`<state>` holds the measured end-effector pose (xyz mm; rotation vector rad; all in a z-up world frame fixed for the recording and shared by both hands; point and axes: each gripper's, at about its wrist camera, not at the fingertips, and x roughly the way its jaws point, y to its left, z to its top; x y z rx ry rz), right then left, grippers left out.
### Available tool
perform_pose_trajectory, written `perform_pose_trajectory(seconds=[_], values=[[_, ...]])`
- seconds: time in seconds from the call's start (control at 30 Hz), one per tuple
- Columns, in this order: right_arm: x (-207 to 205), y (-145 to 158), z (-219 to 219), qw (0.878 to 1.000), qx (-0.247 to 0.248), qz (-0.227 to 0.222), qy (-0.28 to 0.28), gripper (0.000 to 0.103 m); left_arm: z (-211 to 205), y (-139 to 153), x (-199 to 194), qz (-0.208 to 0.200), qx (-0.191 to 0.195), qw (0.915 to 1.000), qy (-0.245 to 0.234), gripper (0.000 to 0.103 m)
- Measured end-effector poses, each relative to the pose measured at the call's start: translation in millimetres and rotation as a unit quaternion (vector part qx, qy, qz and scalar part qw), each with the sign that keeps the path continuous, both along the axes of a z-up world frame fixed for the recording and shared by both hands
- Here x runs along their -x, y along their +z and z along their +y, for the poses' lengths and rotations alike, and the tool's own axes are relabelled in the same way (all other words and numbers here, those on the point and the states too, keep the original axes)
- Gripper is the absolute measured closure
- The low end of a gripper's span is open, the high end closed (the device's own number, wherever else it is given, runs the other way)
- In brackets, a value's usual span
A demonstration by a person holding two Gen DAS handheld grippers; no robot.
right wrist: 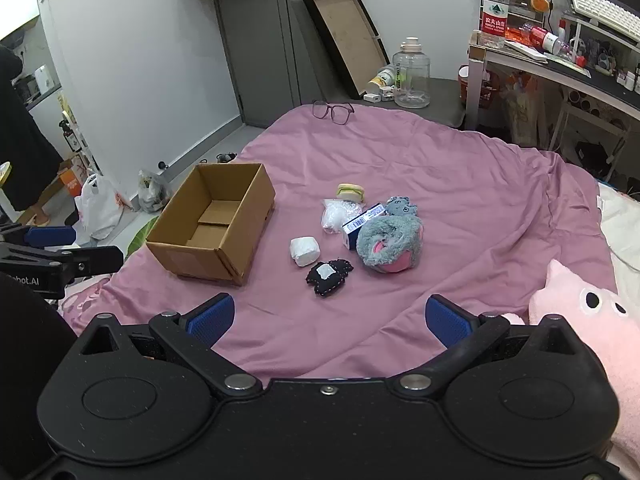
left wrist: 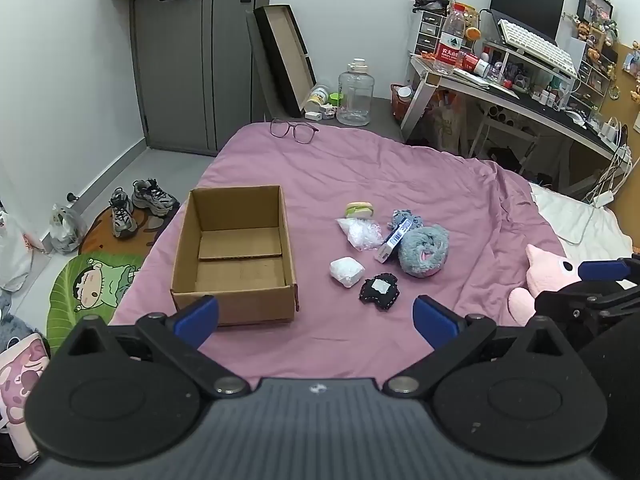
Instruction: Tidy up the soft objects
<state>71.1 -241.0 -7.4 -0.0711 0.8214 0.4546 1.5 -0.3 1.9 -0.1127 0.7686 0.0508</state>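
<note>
In the left wrist view, the left gripper (left wrist: pixel 316 316) hovers with its blue pads wide apart and empty over the pink bedspread (left wrist: pixel 360 168), the open brown cardboard box (left wrist: pixel 236 248) at eleven o'clock, bare inside. The fluffy grey plush toy (left wrist: pixel 424 252), black stitched fabric pouch (left wrist: pixel 378 287) and white wrapped bundle (left wrist: pixel 346 271) lie clustered at one o'clock. In the right wrist view, the right gripper (right wrist: pixel 330 318) is likewise spread and empty, that cluster at twelve o'clock; sorting looks unstarted, and the next move calls for reaching down onto one soft item.
</note>
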Motion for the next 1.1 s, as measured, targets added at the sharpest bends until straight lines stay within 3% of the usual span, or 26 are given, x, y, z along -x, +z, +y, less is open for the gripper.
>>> perform_pose_trajectory(seconds=[0.4, 1.1], values=[[-3.1, -4.7, -6.5, 0.999, -0.033, 0.006, -0.005, 0.000, -7.0, -4.6, -1.5, 0.000, 0.000, 1.0000, 0.000, 0.000], [-3.8, -7.7, -6.0, 0.999, -0.030, 0.012, -0.008, 0.000, -7.4, -5.6, -1.7, 0.001, 0.000, 1.0000, 0.000, 0.000]])
